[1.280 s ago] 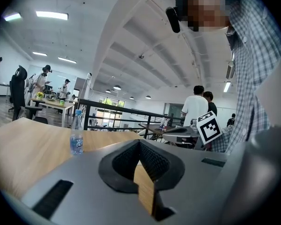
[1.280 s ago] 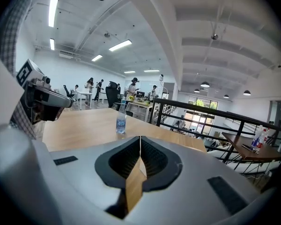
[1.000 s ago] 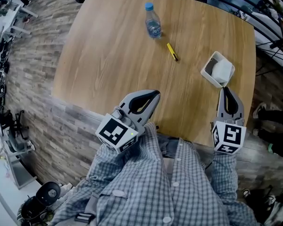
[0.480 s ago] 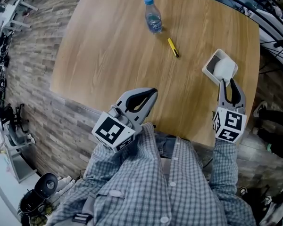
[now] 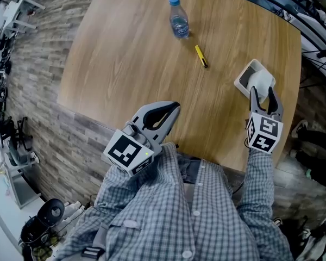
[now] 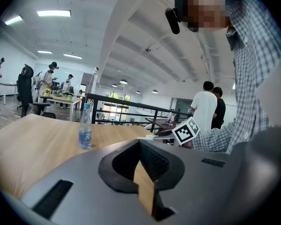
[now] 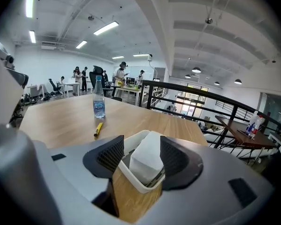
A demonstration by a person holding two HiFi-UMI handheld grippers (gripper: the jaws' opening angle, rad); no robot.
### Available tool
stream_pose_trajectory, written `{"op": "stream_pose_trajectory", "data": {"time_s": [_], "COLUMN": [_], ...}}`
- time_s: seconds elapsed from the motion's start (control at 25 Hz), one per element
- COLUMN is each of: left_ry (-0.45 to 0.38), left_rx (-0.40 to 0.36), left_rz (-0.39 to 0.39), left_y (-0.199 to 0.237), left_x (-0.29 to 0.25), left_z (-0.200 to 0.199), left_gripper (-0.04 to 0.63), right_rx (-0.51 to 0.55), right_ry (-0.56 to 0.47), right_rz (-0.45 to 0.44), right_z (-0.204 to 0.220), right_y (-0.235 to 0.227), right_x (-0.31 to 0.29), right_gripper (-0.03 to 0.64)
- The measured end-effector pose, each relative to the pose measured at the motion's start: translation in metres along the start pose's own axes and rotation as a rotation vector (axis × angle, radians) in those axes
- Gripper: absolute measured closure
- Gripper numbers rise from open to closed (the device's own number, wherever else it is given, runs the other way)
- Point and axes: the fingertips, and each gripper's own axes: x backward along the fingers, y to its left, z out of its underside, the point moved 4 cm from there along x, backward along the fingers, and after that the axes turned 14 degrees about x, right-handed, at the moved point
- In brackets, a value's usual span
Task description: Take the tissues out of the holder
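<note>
The holder, a white open tray, stood on the wooden table, and the tissues stood in it as a white folded stack rising above its rim.

The right gripper pointed into the holder from its near side. Its 2 jaws had just been opening and stood wide apart. In the right gripper view, the tissues and the holder's near corner lay between them. The left pad was just beside the holder's outer wall and the right pad just beside the stack. Neither pad pressed on anything.

The left gripper hung well apart from the holder, off to its left in the head view. Its jaws were closed tip to tip, and only bare table showed through the gap behind the tips.

A yellow pen lay near the holder, beyond it and to its left. A water bottle with a blue cap stood upright farther from the holder along that same line, so the pen lay between the 2.
</note>
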Motion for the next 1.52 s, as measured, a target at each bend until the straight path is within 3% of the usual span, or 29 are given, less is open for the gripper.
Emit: {"op": "stream_pose_trajectory", "data": {"time_s": [0.68,1.52], "left_ry": [-0.003,-0.024], "left_rx": [-0.004,-0.003], "left_rz": [0.0,-0.006], "left_y": [0.007,0.008], "left_x": [-0.004,0.011], "left_z": [-0.002,-0.003], "left_gripper": [0.589,0.589], "right_rx": [-0.041,-0.063], "right_ry": [0.135,0.112], "right_rz": [0.066,0.14], "right_z": [0.041,0.042], "right_y": [-0.005,-0.008], "right_x": [-0.032,-0.034], "right_gripper": [0.344,0.357]}}
